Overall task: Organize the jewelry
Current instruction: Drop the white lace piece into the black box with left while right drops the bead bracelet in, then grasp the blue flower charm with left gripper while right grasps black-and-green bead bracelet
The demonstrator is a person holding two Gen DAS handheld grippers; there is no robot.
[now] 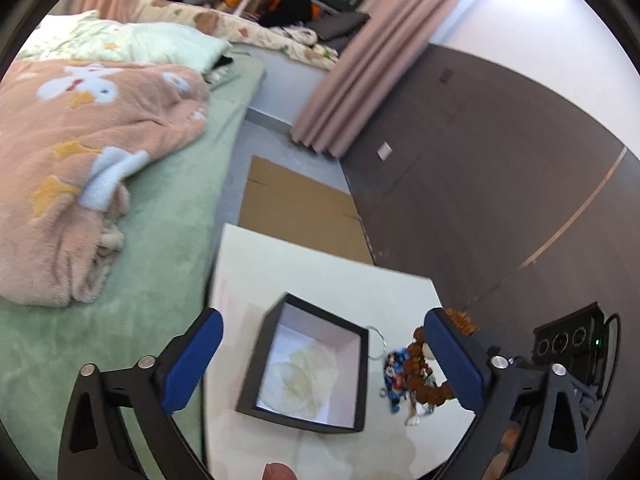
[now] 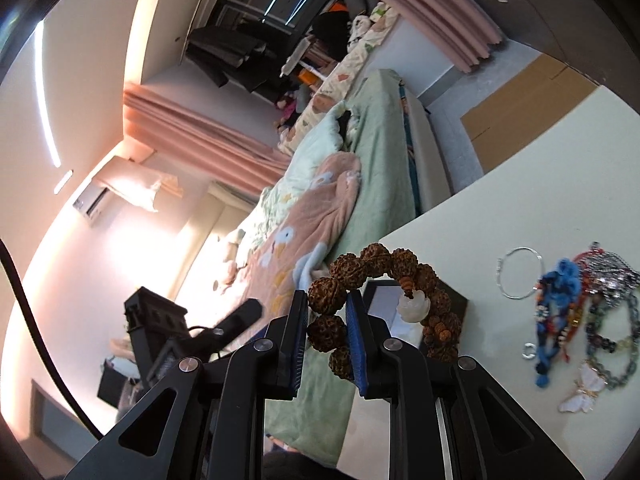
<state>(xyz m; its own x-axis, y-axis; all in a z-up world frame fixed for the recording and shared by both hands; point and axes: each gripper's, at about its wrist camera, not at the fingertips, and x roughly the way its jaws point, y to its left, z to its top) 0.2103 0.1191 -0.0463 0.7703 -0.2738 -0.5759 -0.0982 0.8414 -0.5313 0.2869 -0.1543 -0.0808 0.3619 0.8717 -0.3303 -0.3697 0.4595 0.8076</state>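
A black square box (image 1: 308, 364) with a white lining stands open on the white table (image 1: 320, 280); pale translucent discs lie inside it. My left gripper (image 1: 324, 356) is open, its fingers on either side of the box and above it. To the right of the box lies a pile of jewelry (image 1: 408, 376) with a silver bangle (image 1: 378, 342). My right gripper (image 2: 327, 312) is shut on a brown seed-bead bracelet (image 2: 384, 304) with a white charm, held in the air above the box (image 2: 452, 300). The pile (image 2: 580, 312) and bangle (image 2: 520, 274) also show there.
A bed (image 1: 160, 264) with a green sheet and a pink blanket (image 1: 88, 152) lies just left of the table. Flat cardboard (image 1: 296, 208) lies on the floor beyond the table. A dark wall panel (image 1: 500, 200) runs along the right; a black device (image 1: 568, 336) sits low there.
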